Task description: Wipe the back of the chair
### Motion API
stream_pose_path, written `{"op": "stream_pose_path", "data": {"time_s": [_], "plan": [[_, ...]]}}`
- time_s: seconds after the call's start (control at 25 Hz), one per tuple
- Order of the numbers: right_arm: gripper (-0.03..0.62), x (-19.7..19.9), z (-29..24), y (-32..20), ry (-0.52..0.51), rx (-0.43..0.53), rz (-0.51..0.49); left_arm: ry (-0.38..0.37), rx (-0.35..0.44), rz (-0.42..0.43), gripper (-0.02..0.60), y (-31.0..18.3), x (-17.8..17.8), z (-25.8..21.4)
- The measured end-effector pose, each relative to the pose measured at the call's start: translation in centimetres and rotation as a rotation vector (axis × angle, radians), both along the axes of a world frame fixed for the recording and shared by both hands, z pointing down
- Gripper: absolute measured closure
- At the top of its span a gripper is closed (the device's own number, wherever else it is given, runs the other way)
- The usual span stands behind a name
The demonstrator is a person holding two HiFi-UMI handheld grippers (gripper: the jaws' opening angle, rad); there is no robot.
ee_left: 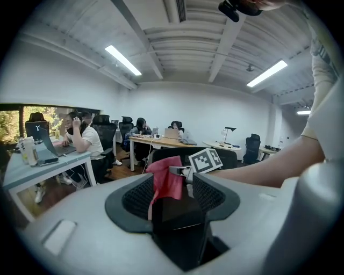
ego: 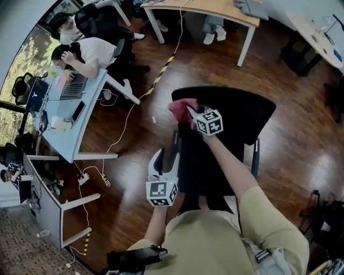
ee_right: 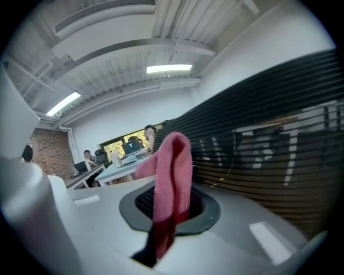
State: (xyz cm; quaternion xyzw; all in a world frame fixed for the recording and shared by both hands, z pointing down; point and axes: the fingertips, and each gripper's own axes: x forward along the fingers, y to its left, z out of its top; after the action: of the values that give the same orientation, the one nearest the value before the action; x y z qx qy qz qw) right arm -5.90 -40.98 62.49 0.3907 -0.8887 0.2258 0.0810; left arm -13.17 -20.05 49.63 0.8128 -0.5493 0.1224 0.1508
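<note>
A black office chair stands below me, its mesh back [ego: 231, 110] [ee_right: 269, 156] curved across the middle of the head view. My right gripper [ego: 190, 113] [ee_right: 169, 212] is shut on a pink cloth [ego: 181, 107] [ee_right: 173, 177], which it holds against the left end of the back's top edge. The cloth [ee_left: 166, 180] hangs folded from the jaws. My left gripper [ego: 173, 142] [ee_left: 174, 201] sits lower and nearer me, shut on the chair's black left armrest [ego: 174, 153] [ee_left: 177, 215]. The right gripper's marker cube [ee_left: 205, 160] shows just beyond it.
A light blue desk [ego: 70, 134] with a laptop [ego: 74, 86] and seated people [ego: 88, 51] lies to the left. A wooden desk [ego: 215, 8] stands behind the chair. Cables [ego: 123, 129] and a power strip [ego: 84, 179] lie on the wood floor. A dark bag [ego: 328, 215] sits at the right.
</note>
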Motion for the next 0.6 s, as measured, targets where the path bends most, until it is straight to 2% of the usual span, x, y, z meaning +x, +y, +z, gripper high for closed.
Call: {"op": "stream_pose_path", "data": {"time_s": [0.08,0.16,0.32,0.36,0.4,0.48,0.56,0.6], "plan": [[0.574,5.9,1.0,0.5,0.017,-0.016,0.094,0.007,-0.002,0.024,0.373,-0.4,0.8,0.5],[0.574,13.7,1.6,1.8,0.045,-0.023,0.223,0.017,0.000,0.057,0.373,-0.8,2.1,0.7],[0.574,31.9,1.3,6.7,0.108,-0.034,0.622,0.040,0.012,0.130,0.373,-1.8,5.3,0.5],[0.573,34.9,1.2,7.9,0.100,-0.043,0.679,0.044,0.015,0.144,0.373,-1.9,6.0,0.4],[0.574,36.5,1.2,8.6,0.097,-0.044,0.689,0.046,0.018,0.154,0.373,-1.9,6.5,0.3],[0.574,37.1,1.2,9.2,0.143,-0.034,0.672,0.049,0.022,0.158,0.373,-1.7,7.1,-0.1],[0.574,36.2,1.1,9.2,0.174,-0.043,0.683,0.052,0.025,0.150,0.373,-1.5,7.3,-0.4],[0.577,34.5,1.2,9.0,0.152,-0.053,0.654,0.053,0.027,0.142,0.373,-1.4,7.2,-0.4]]}}
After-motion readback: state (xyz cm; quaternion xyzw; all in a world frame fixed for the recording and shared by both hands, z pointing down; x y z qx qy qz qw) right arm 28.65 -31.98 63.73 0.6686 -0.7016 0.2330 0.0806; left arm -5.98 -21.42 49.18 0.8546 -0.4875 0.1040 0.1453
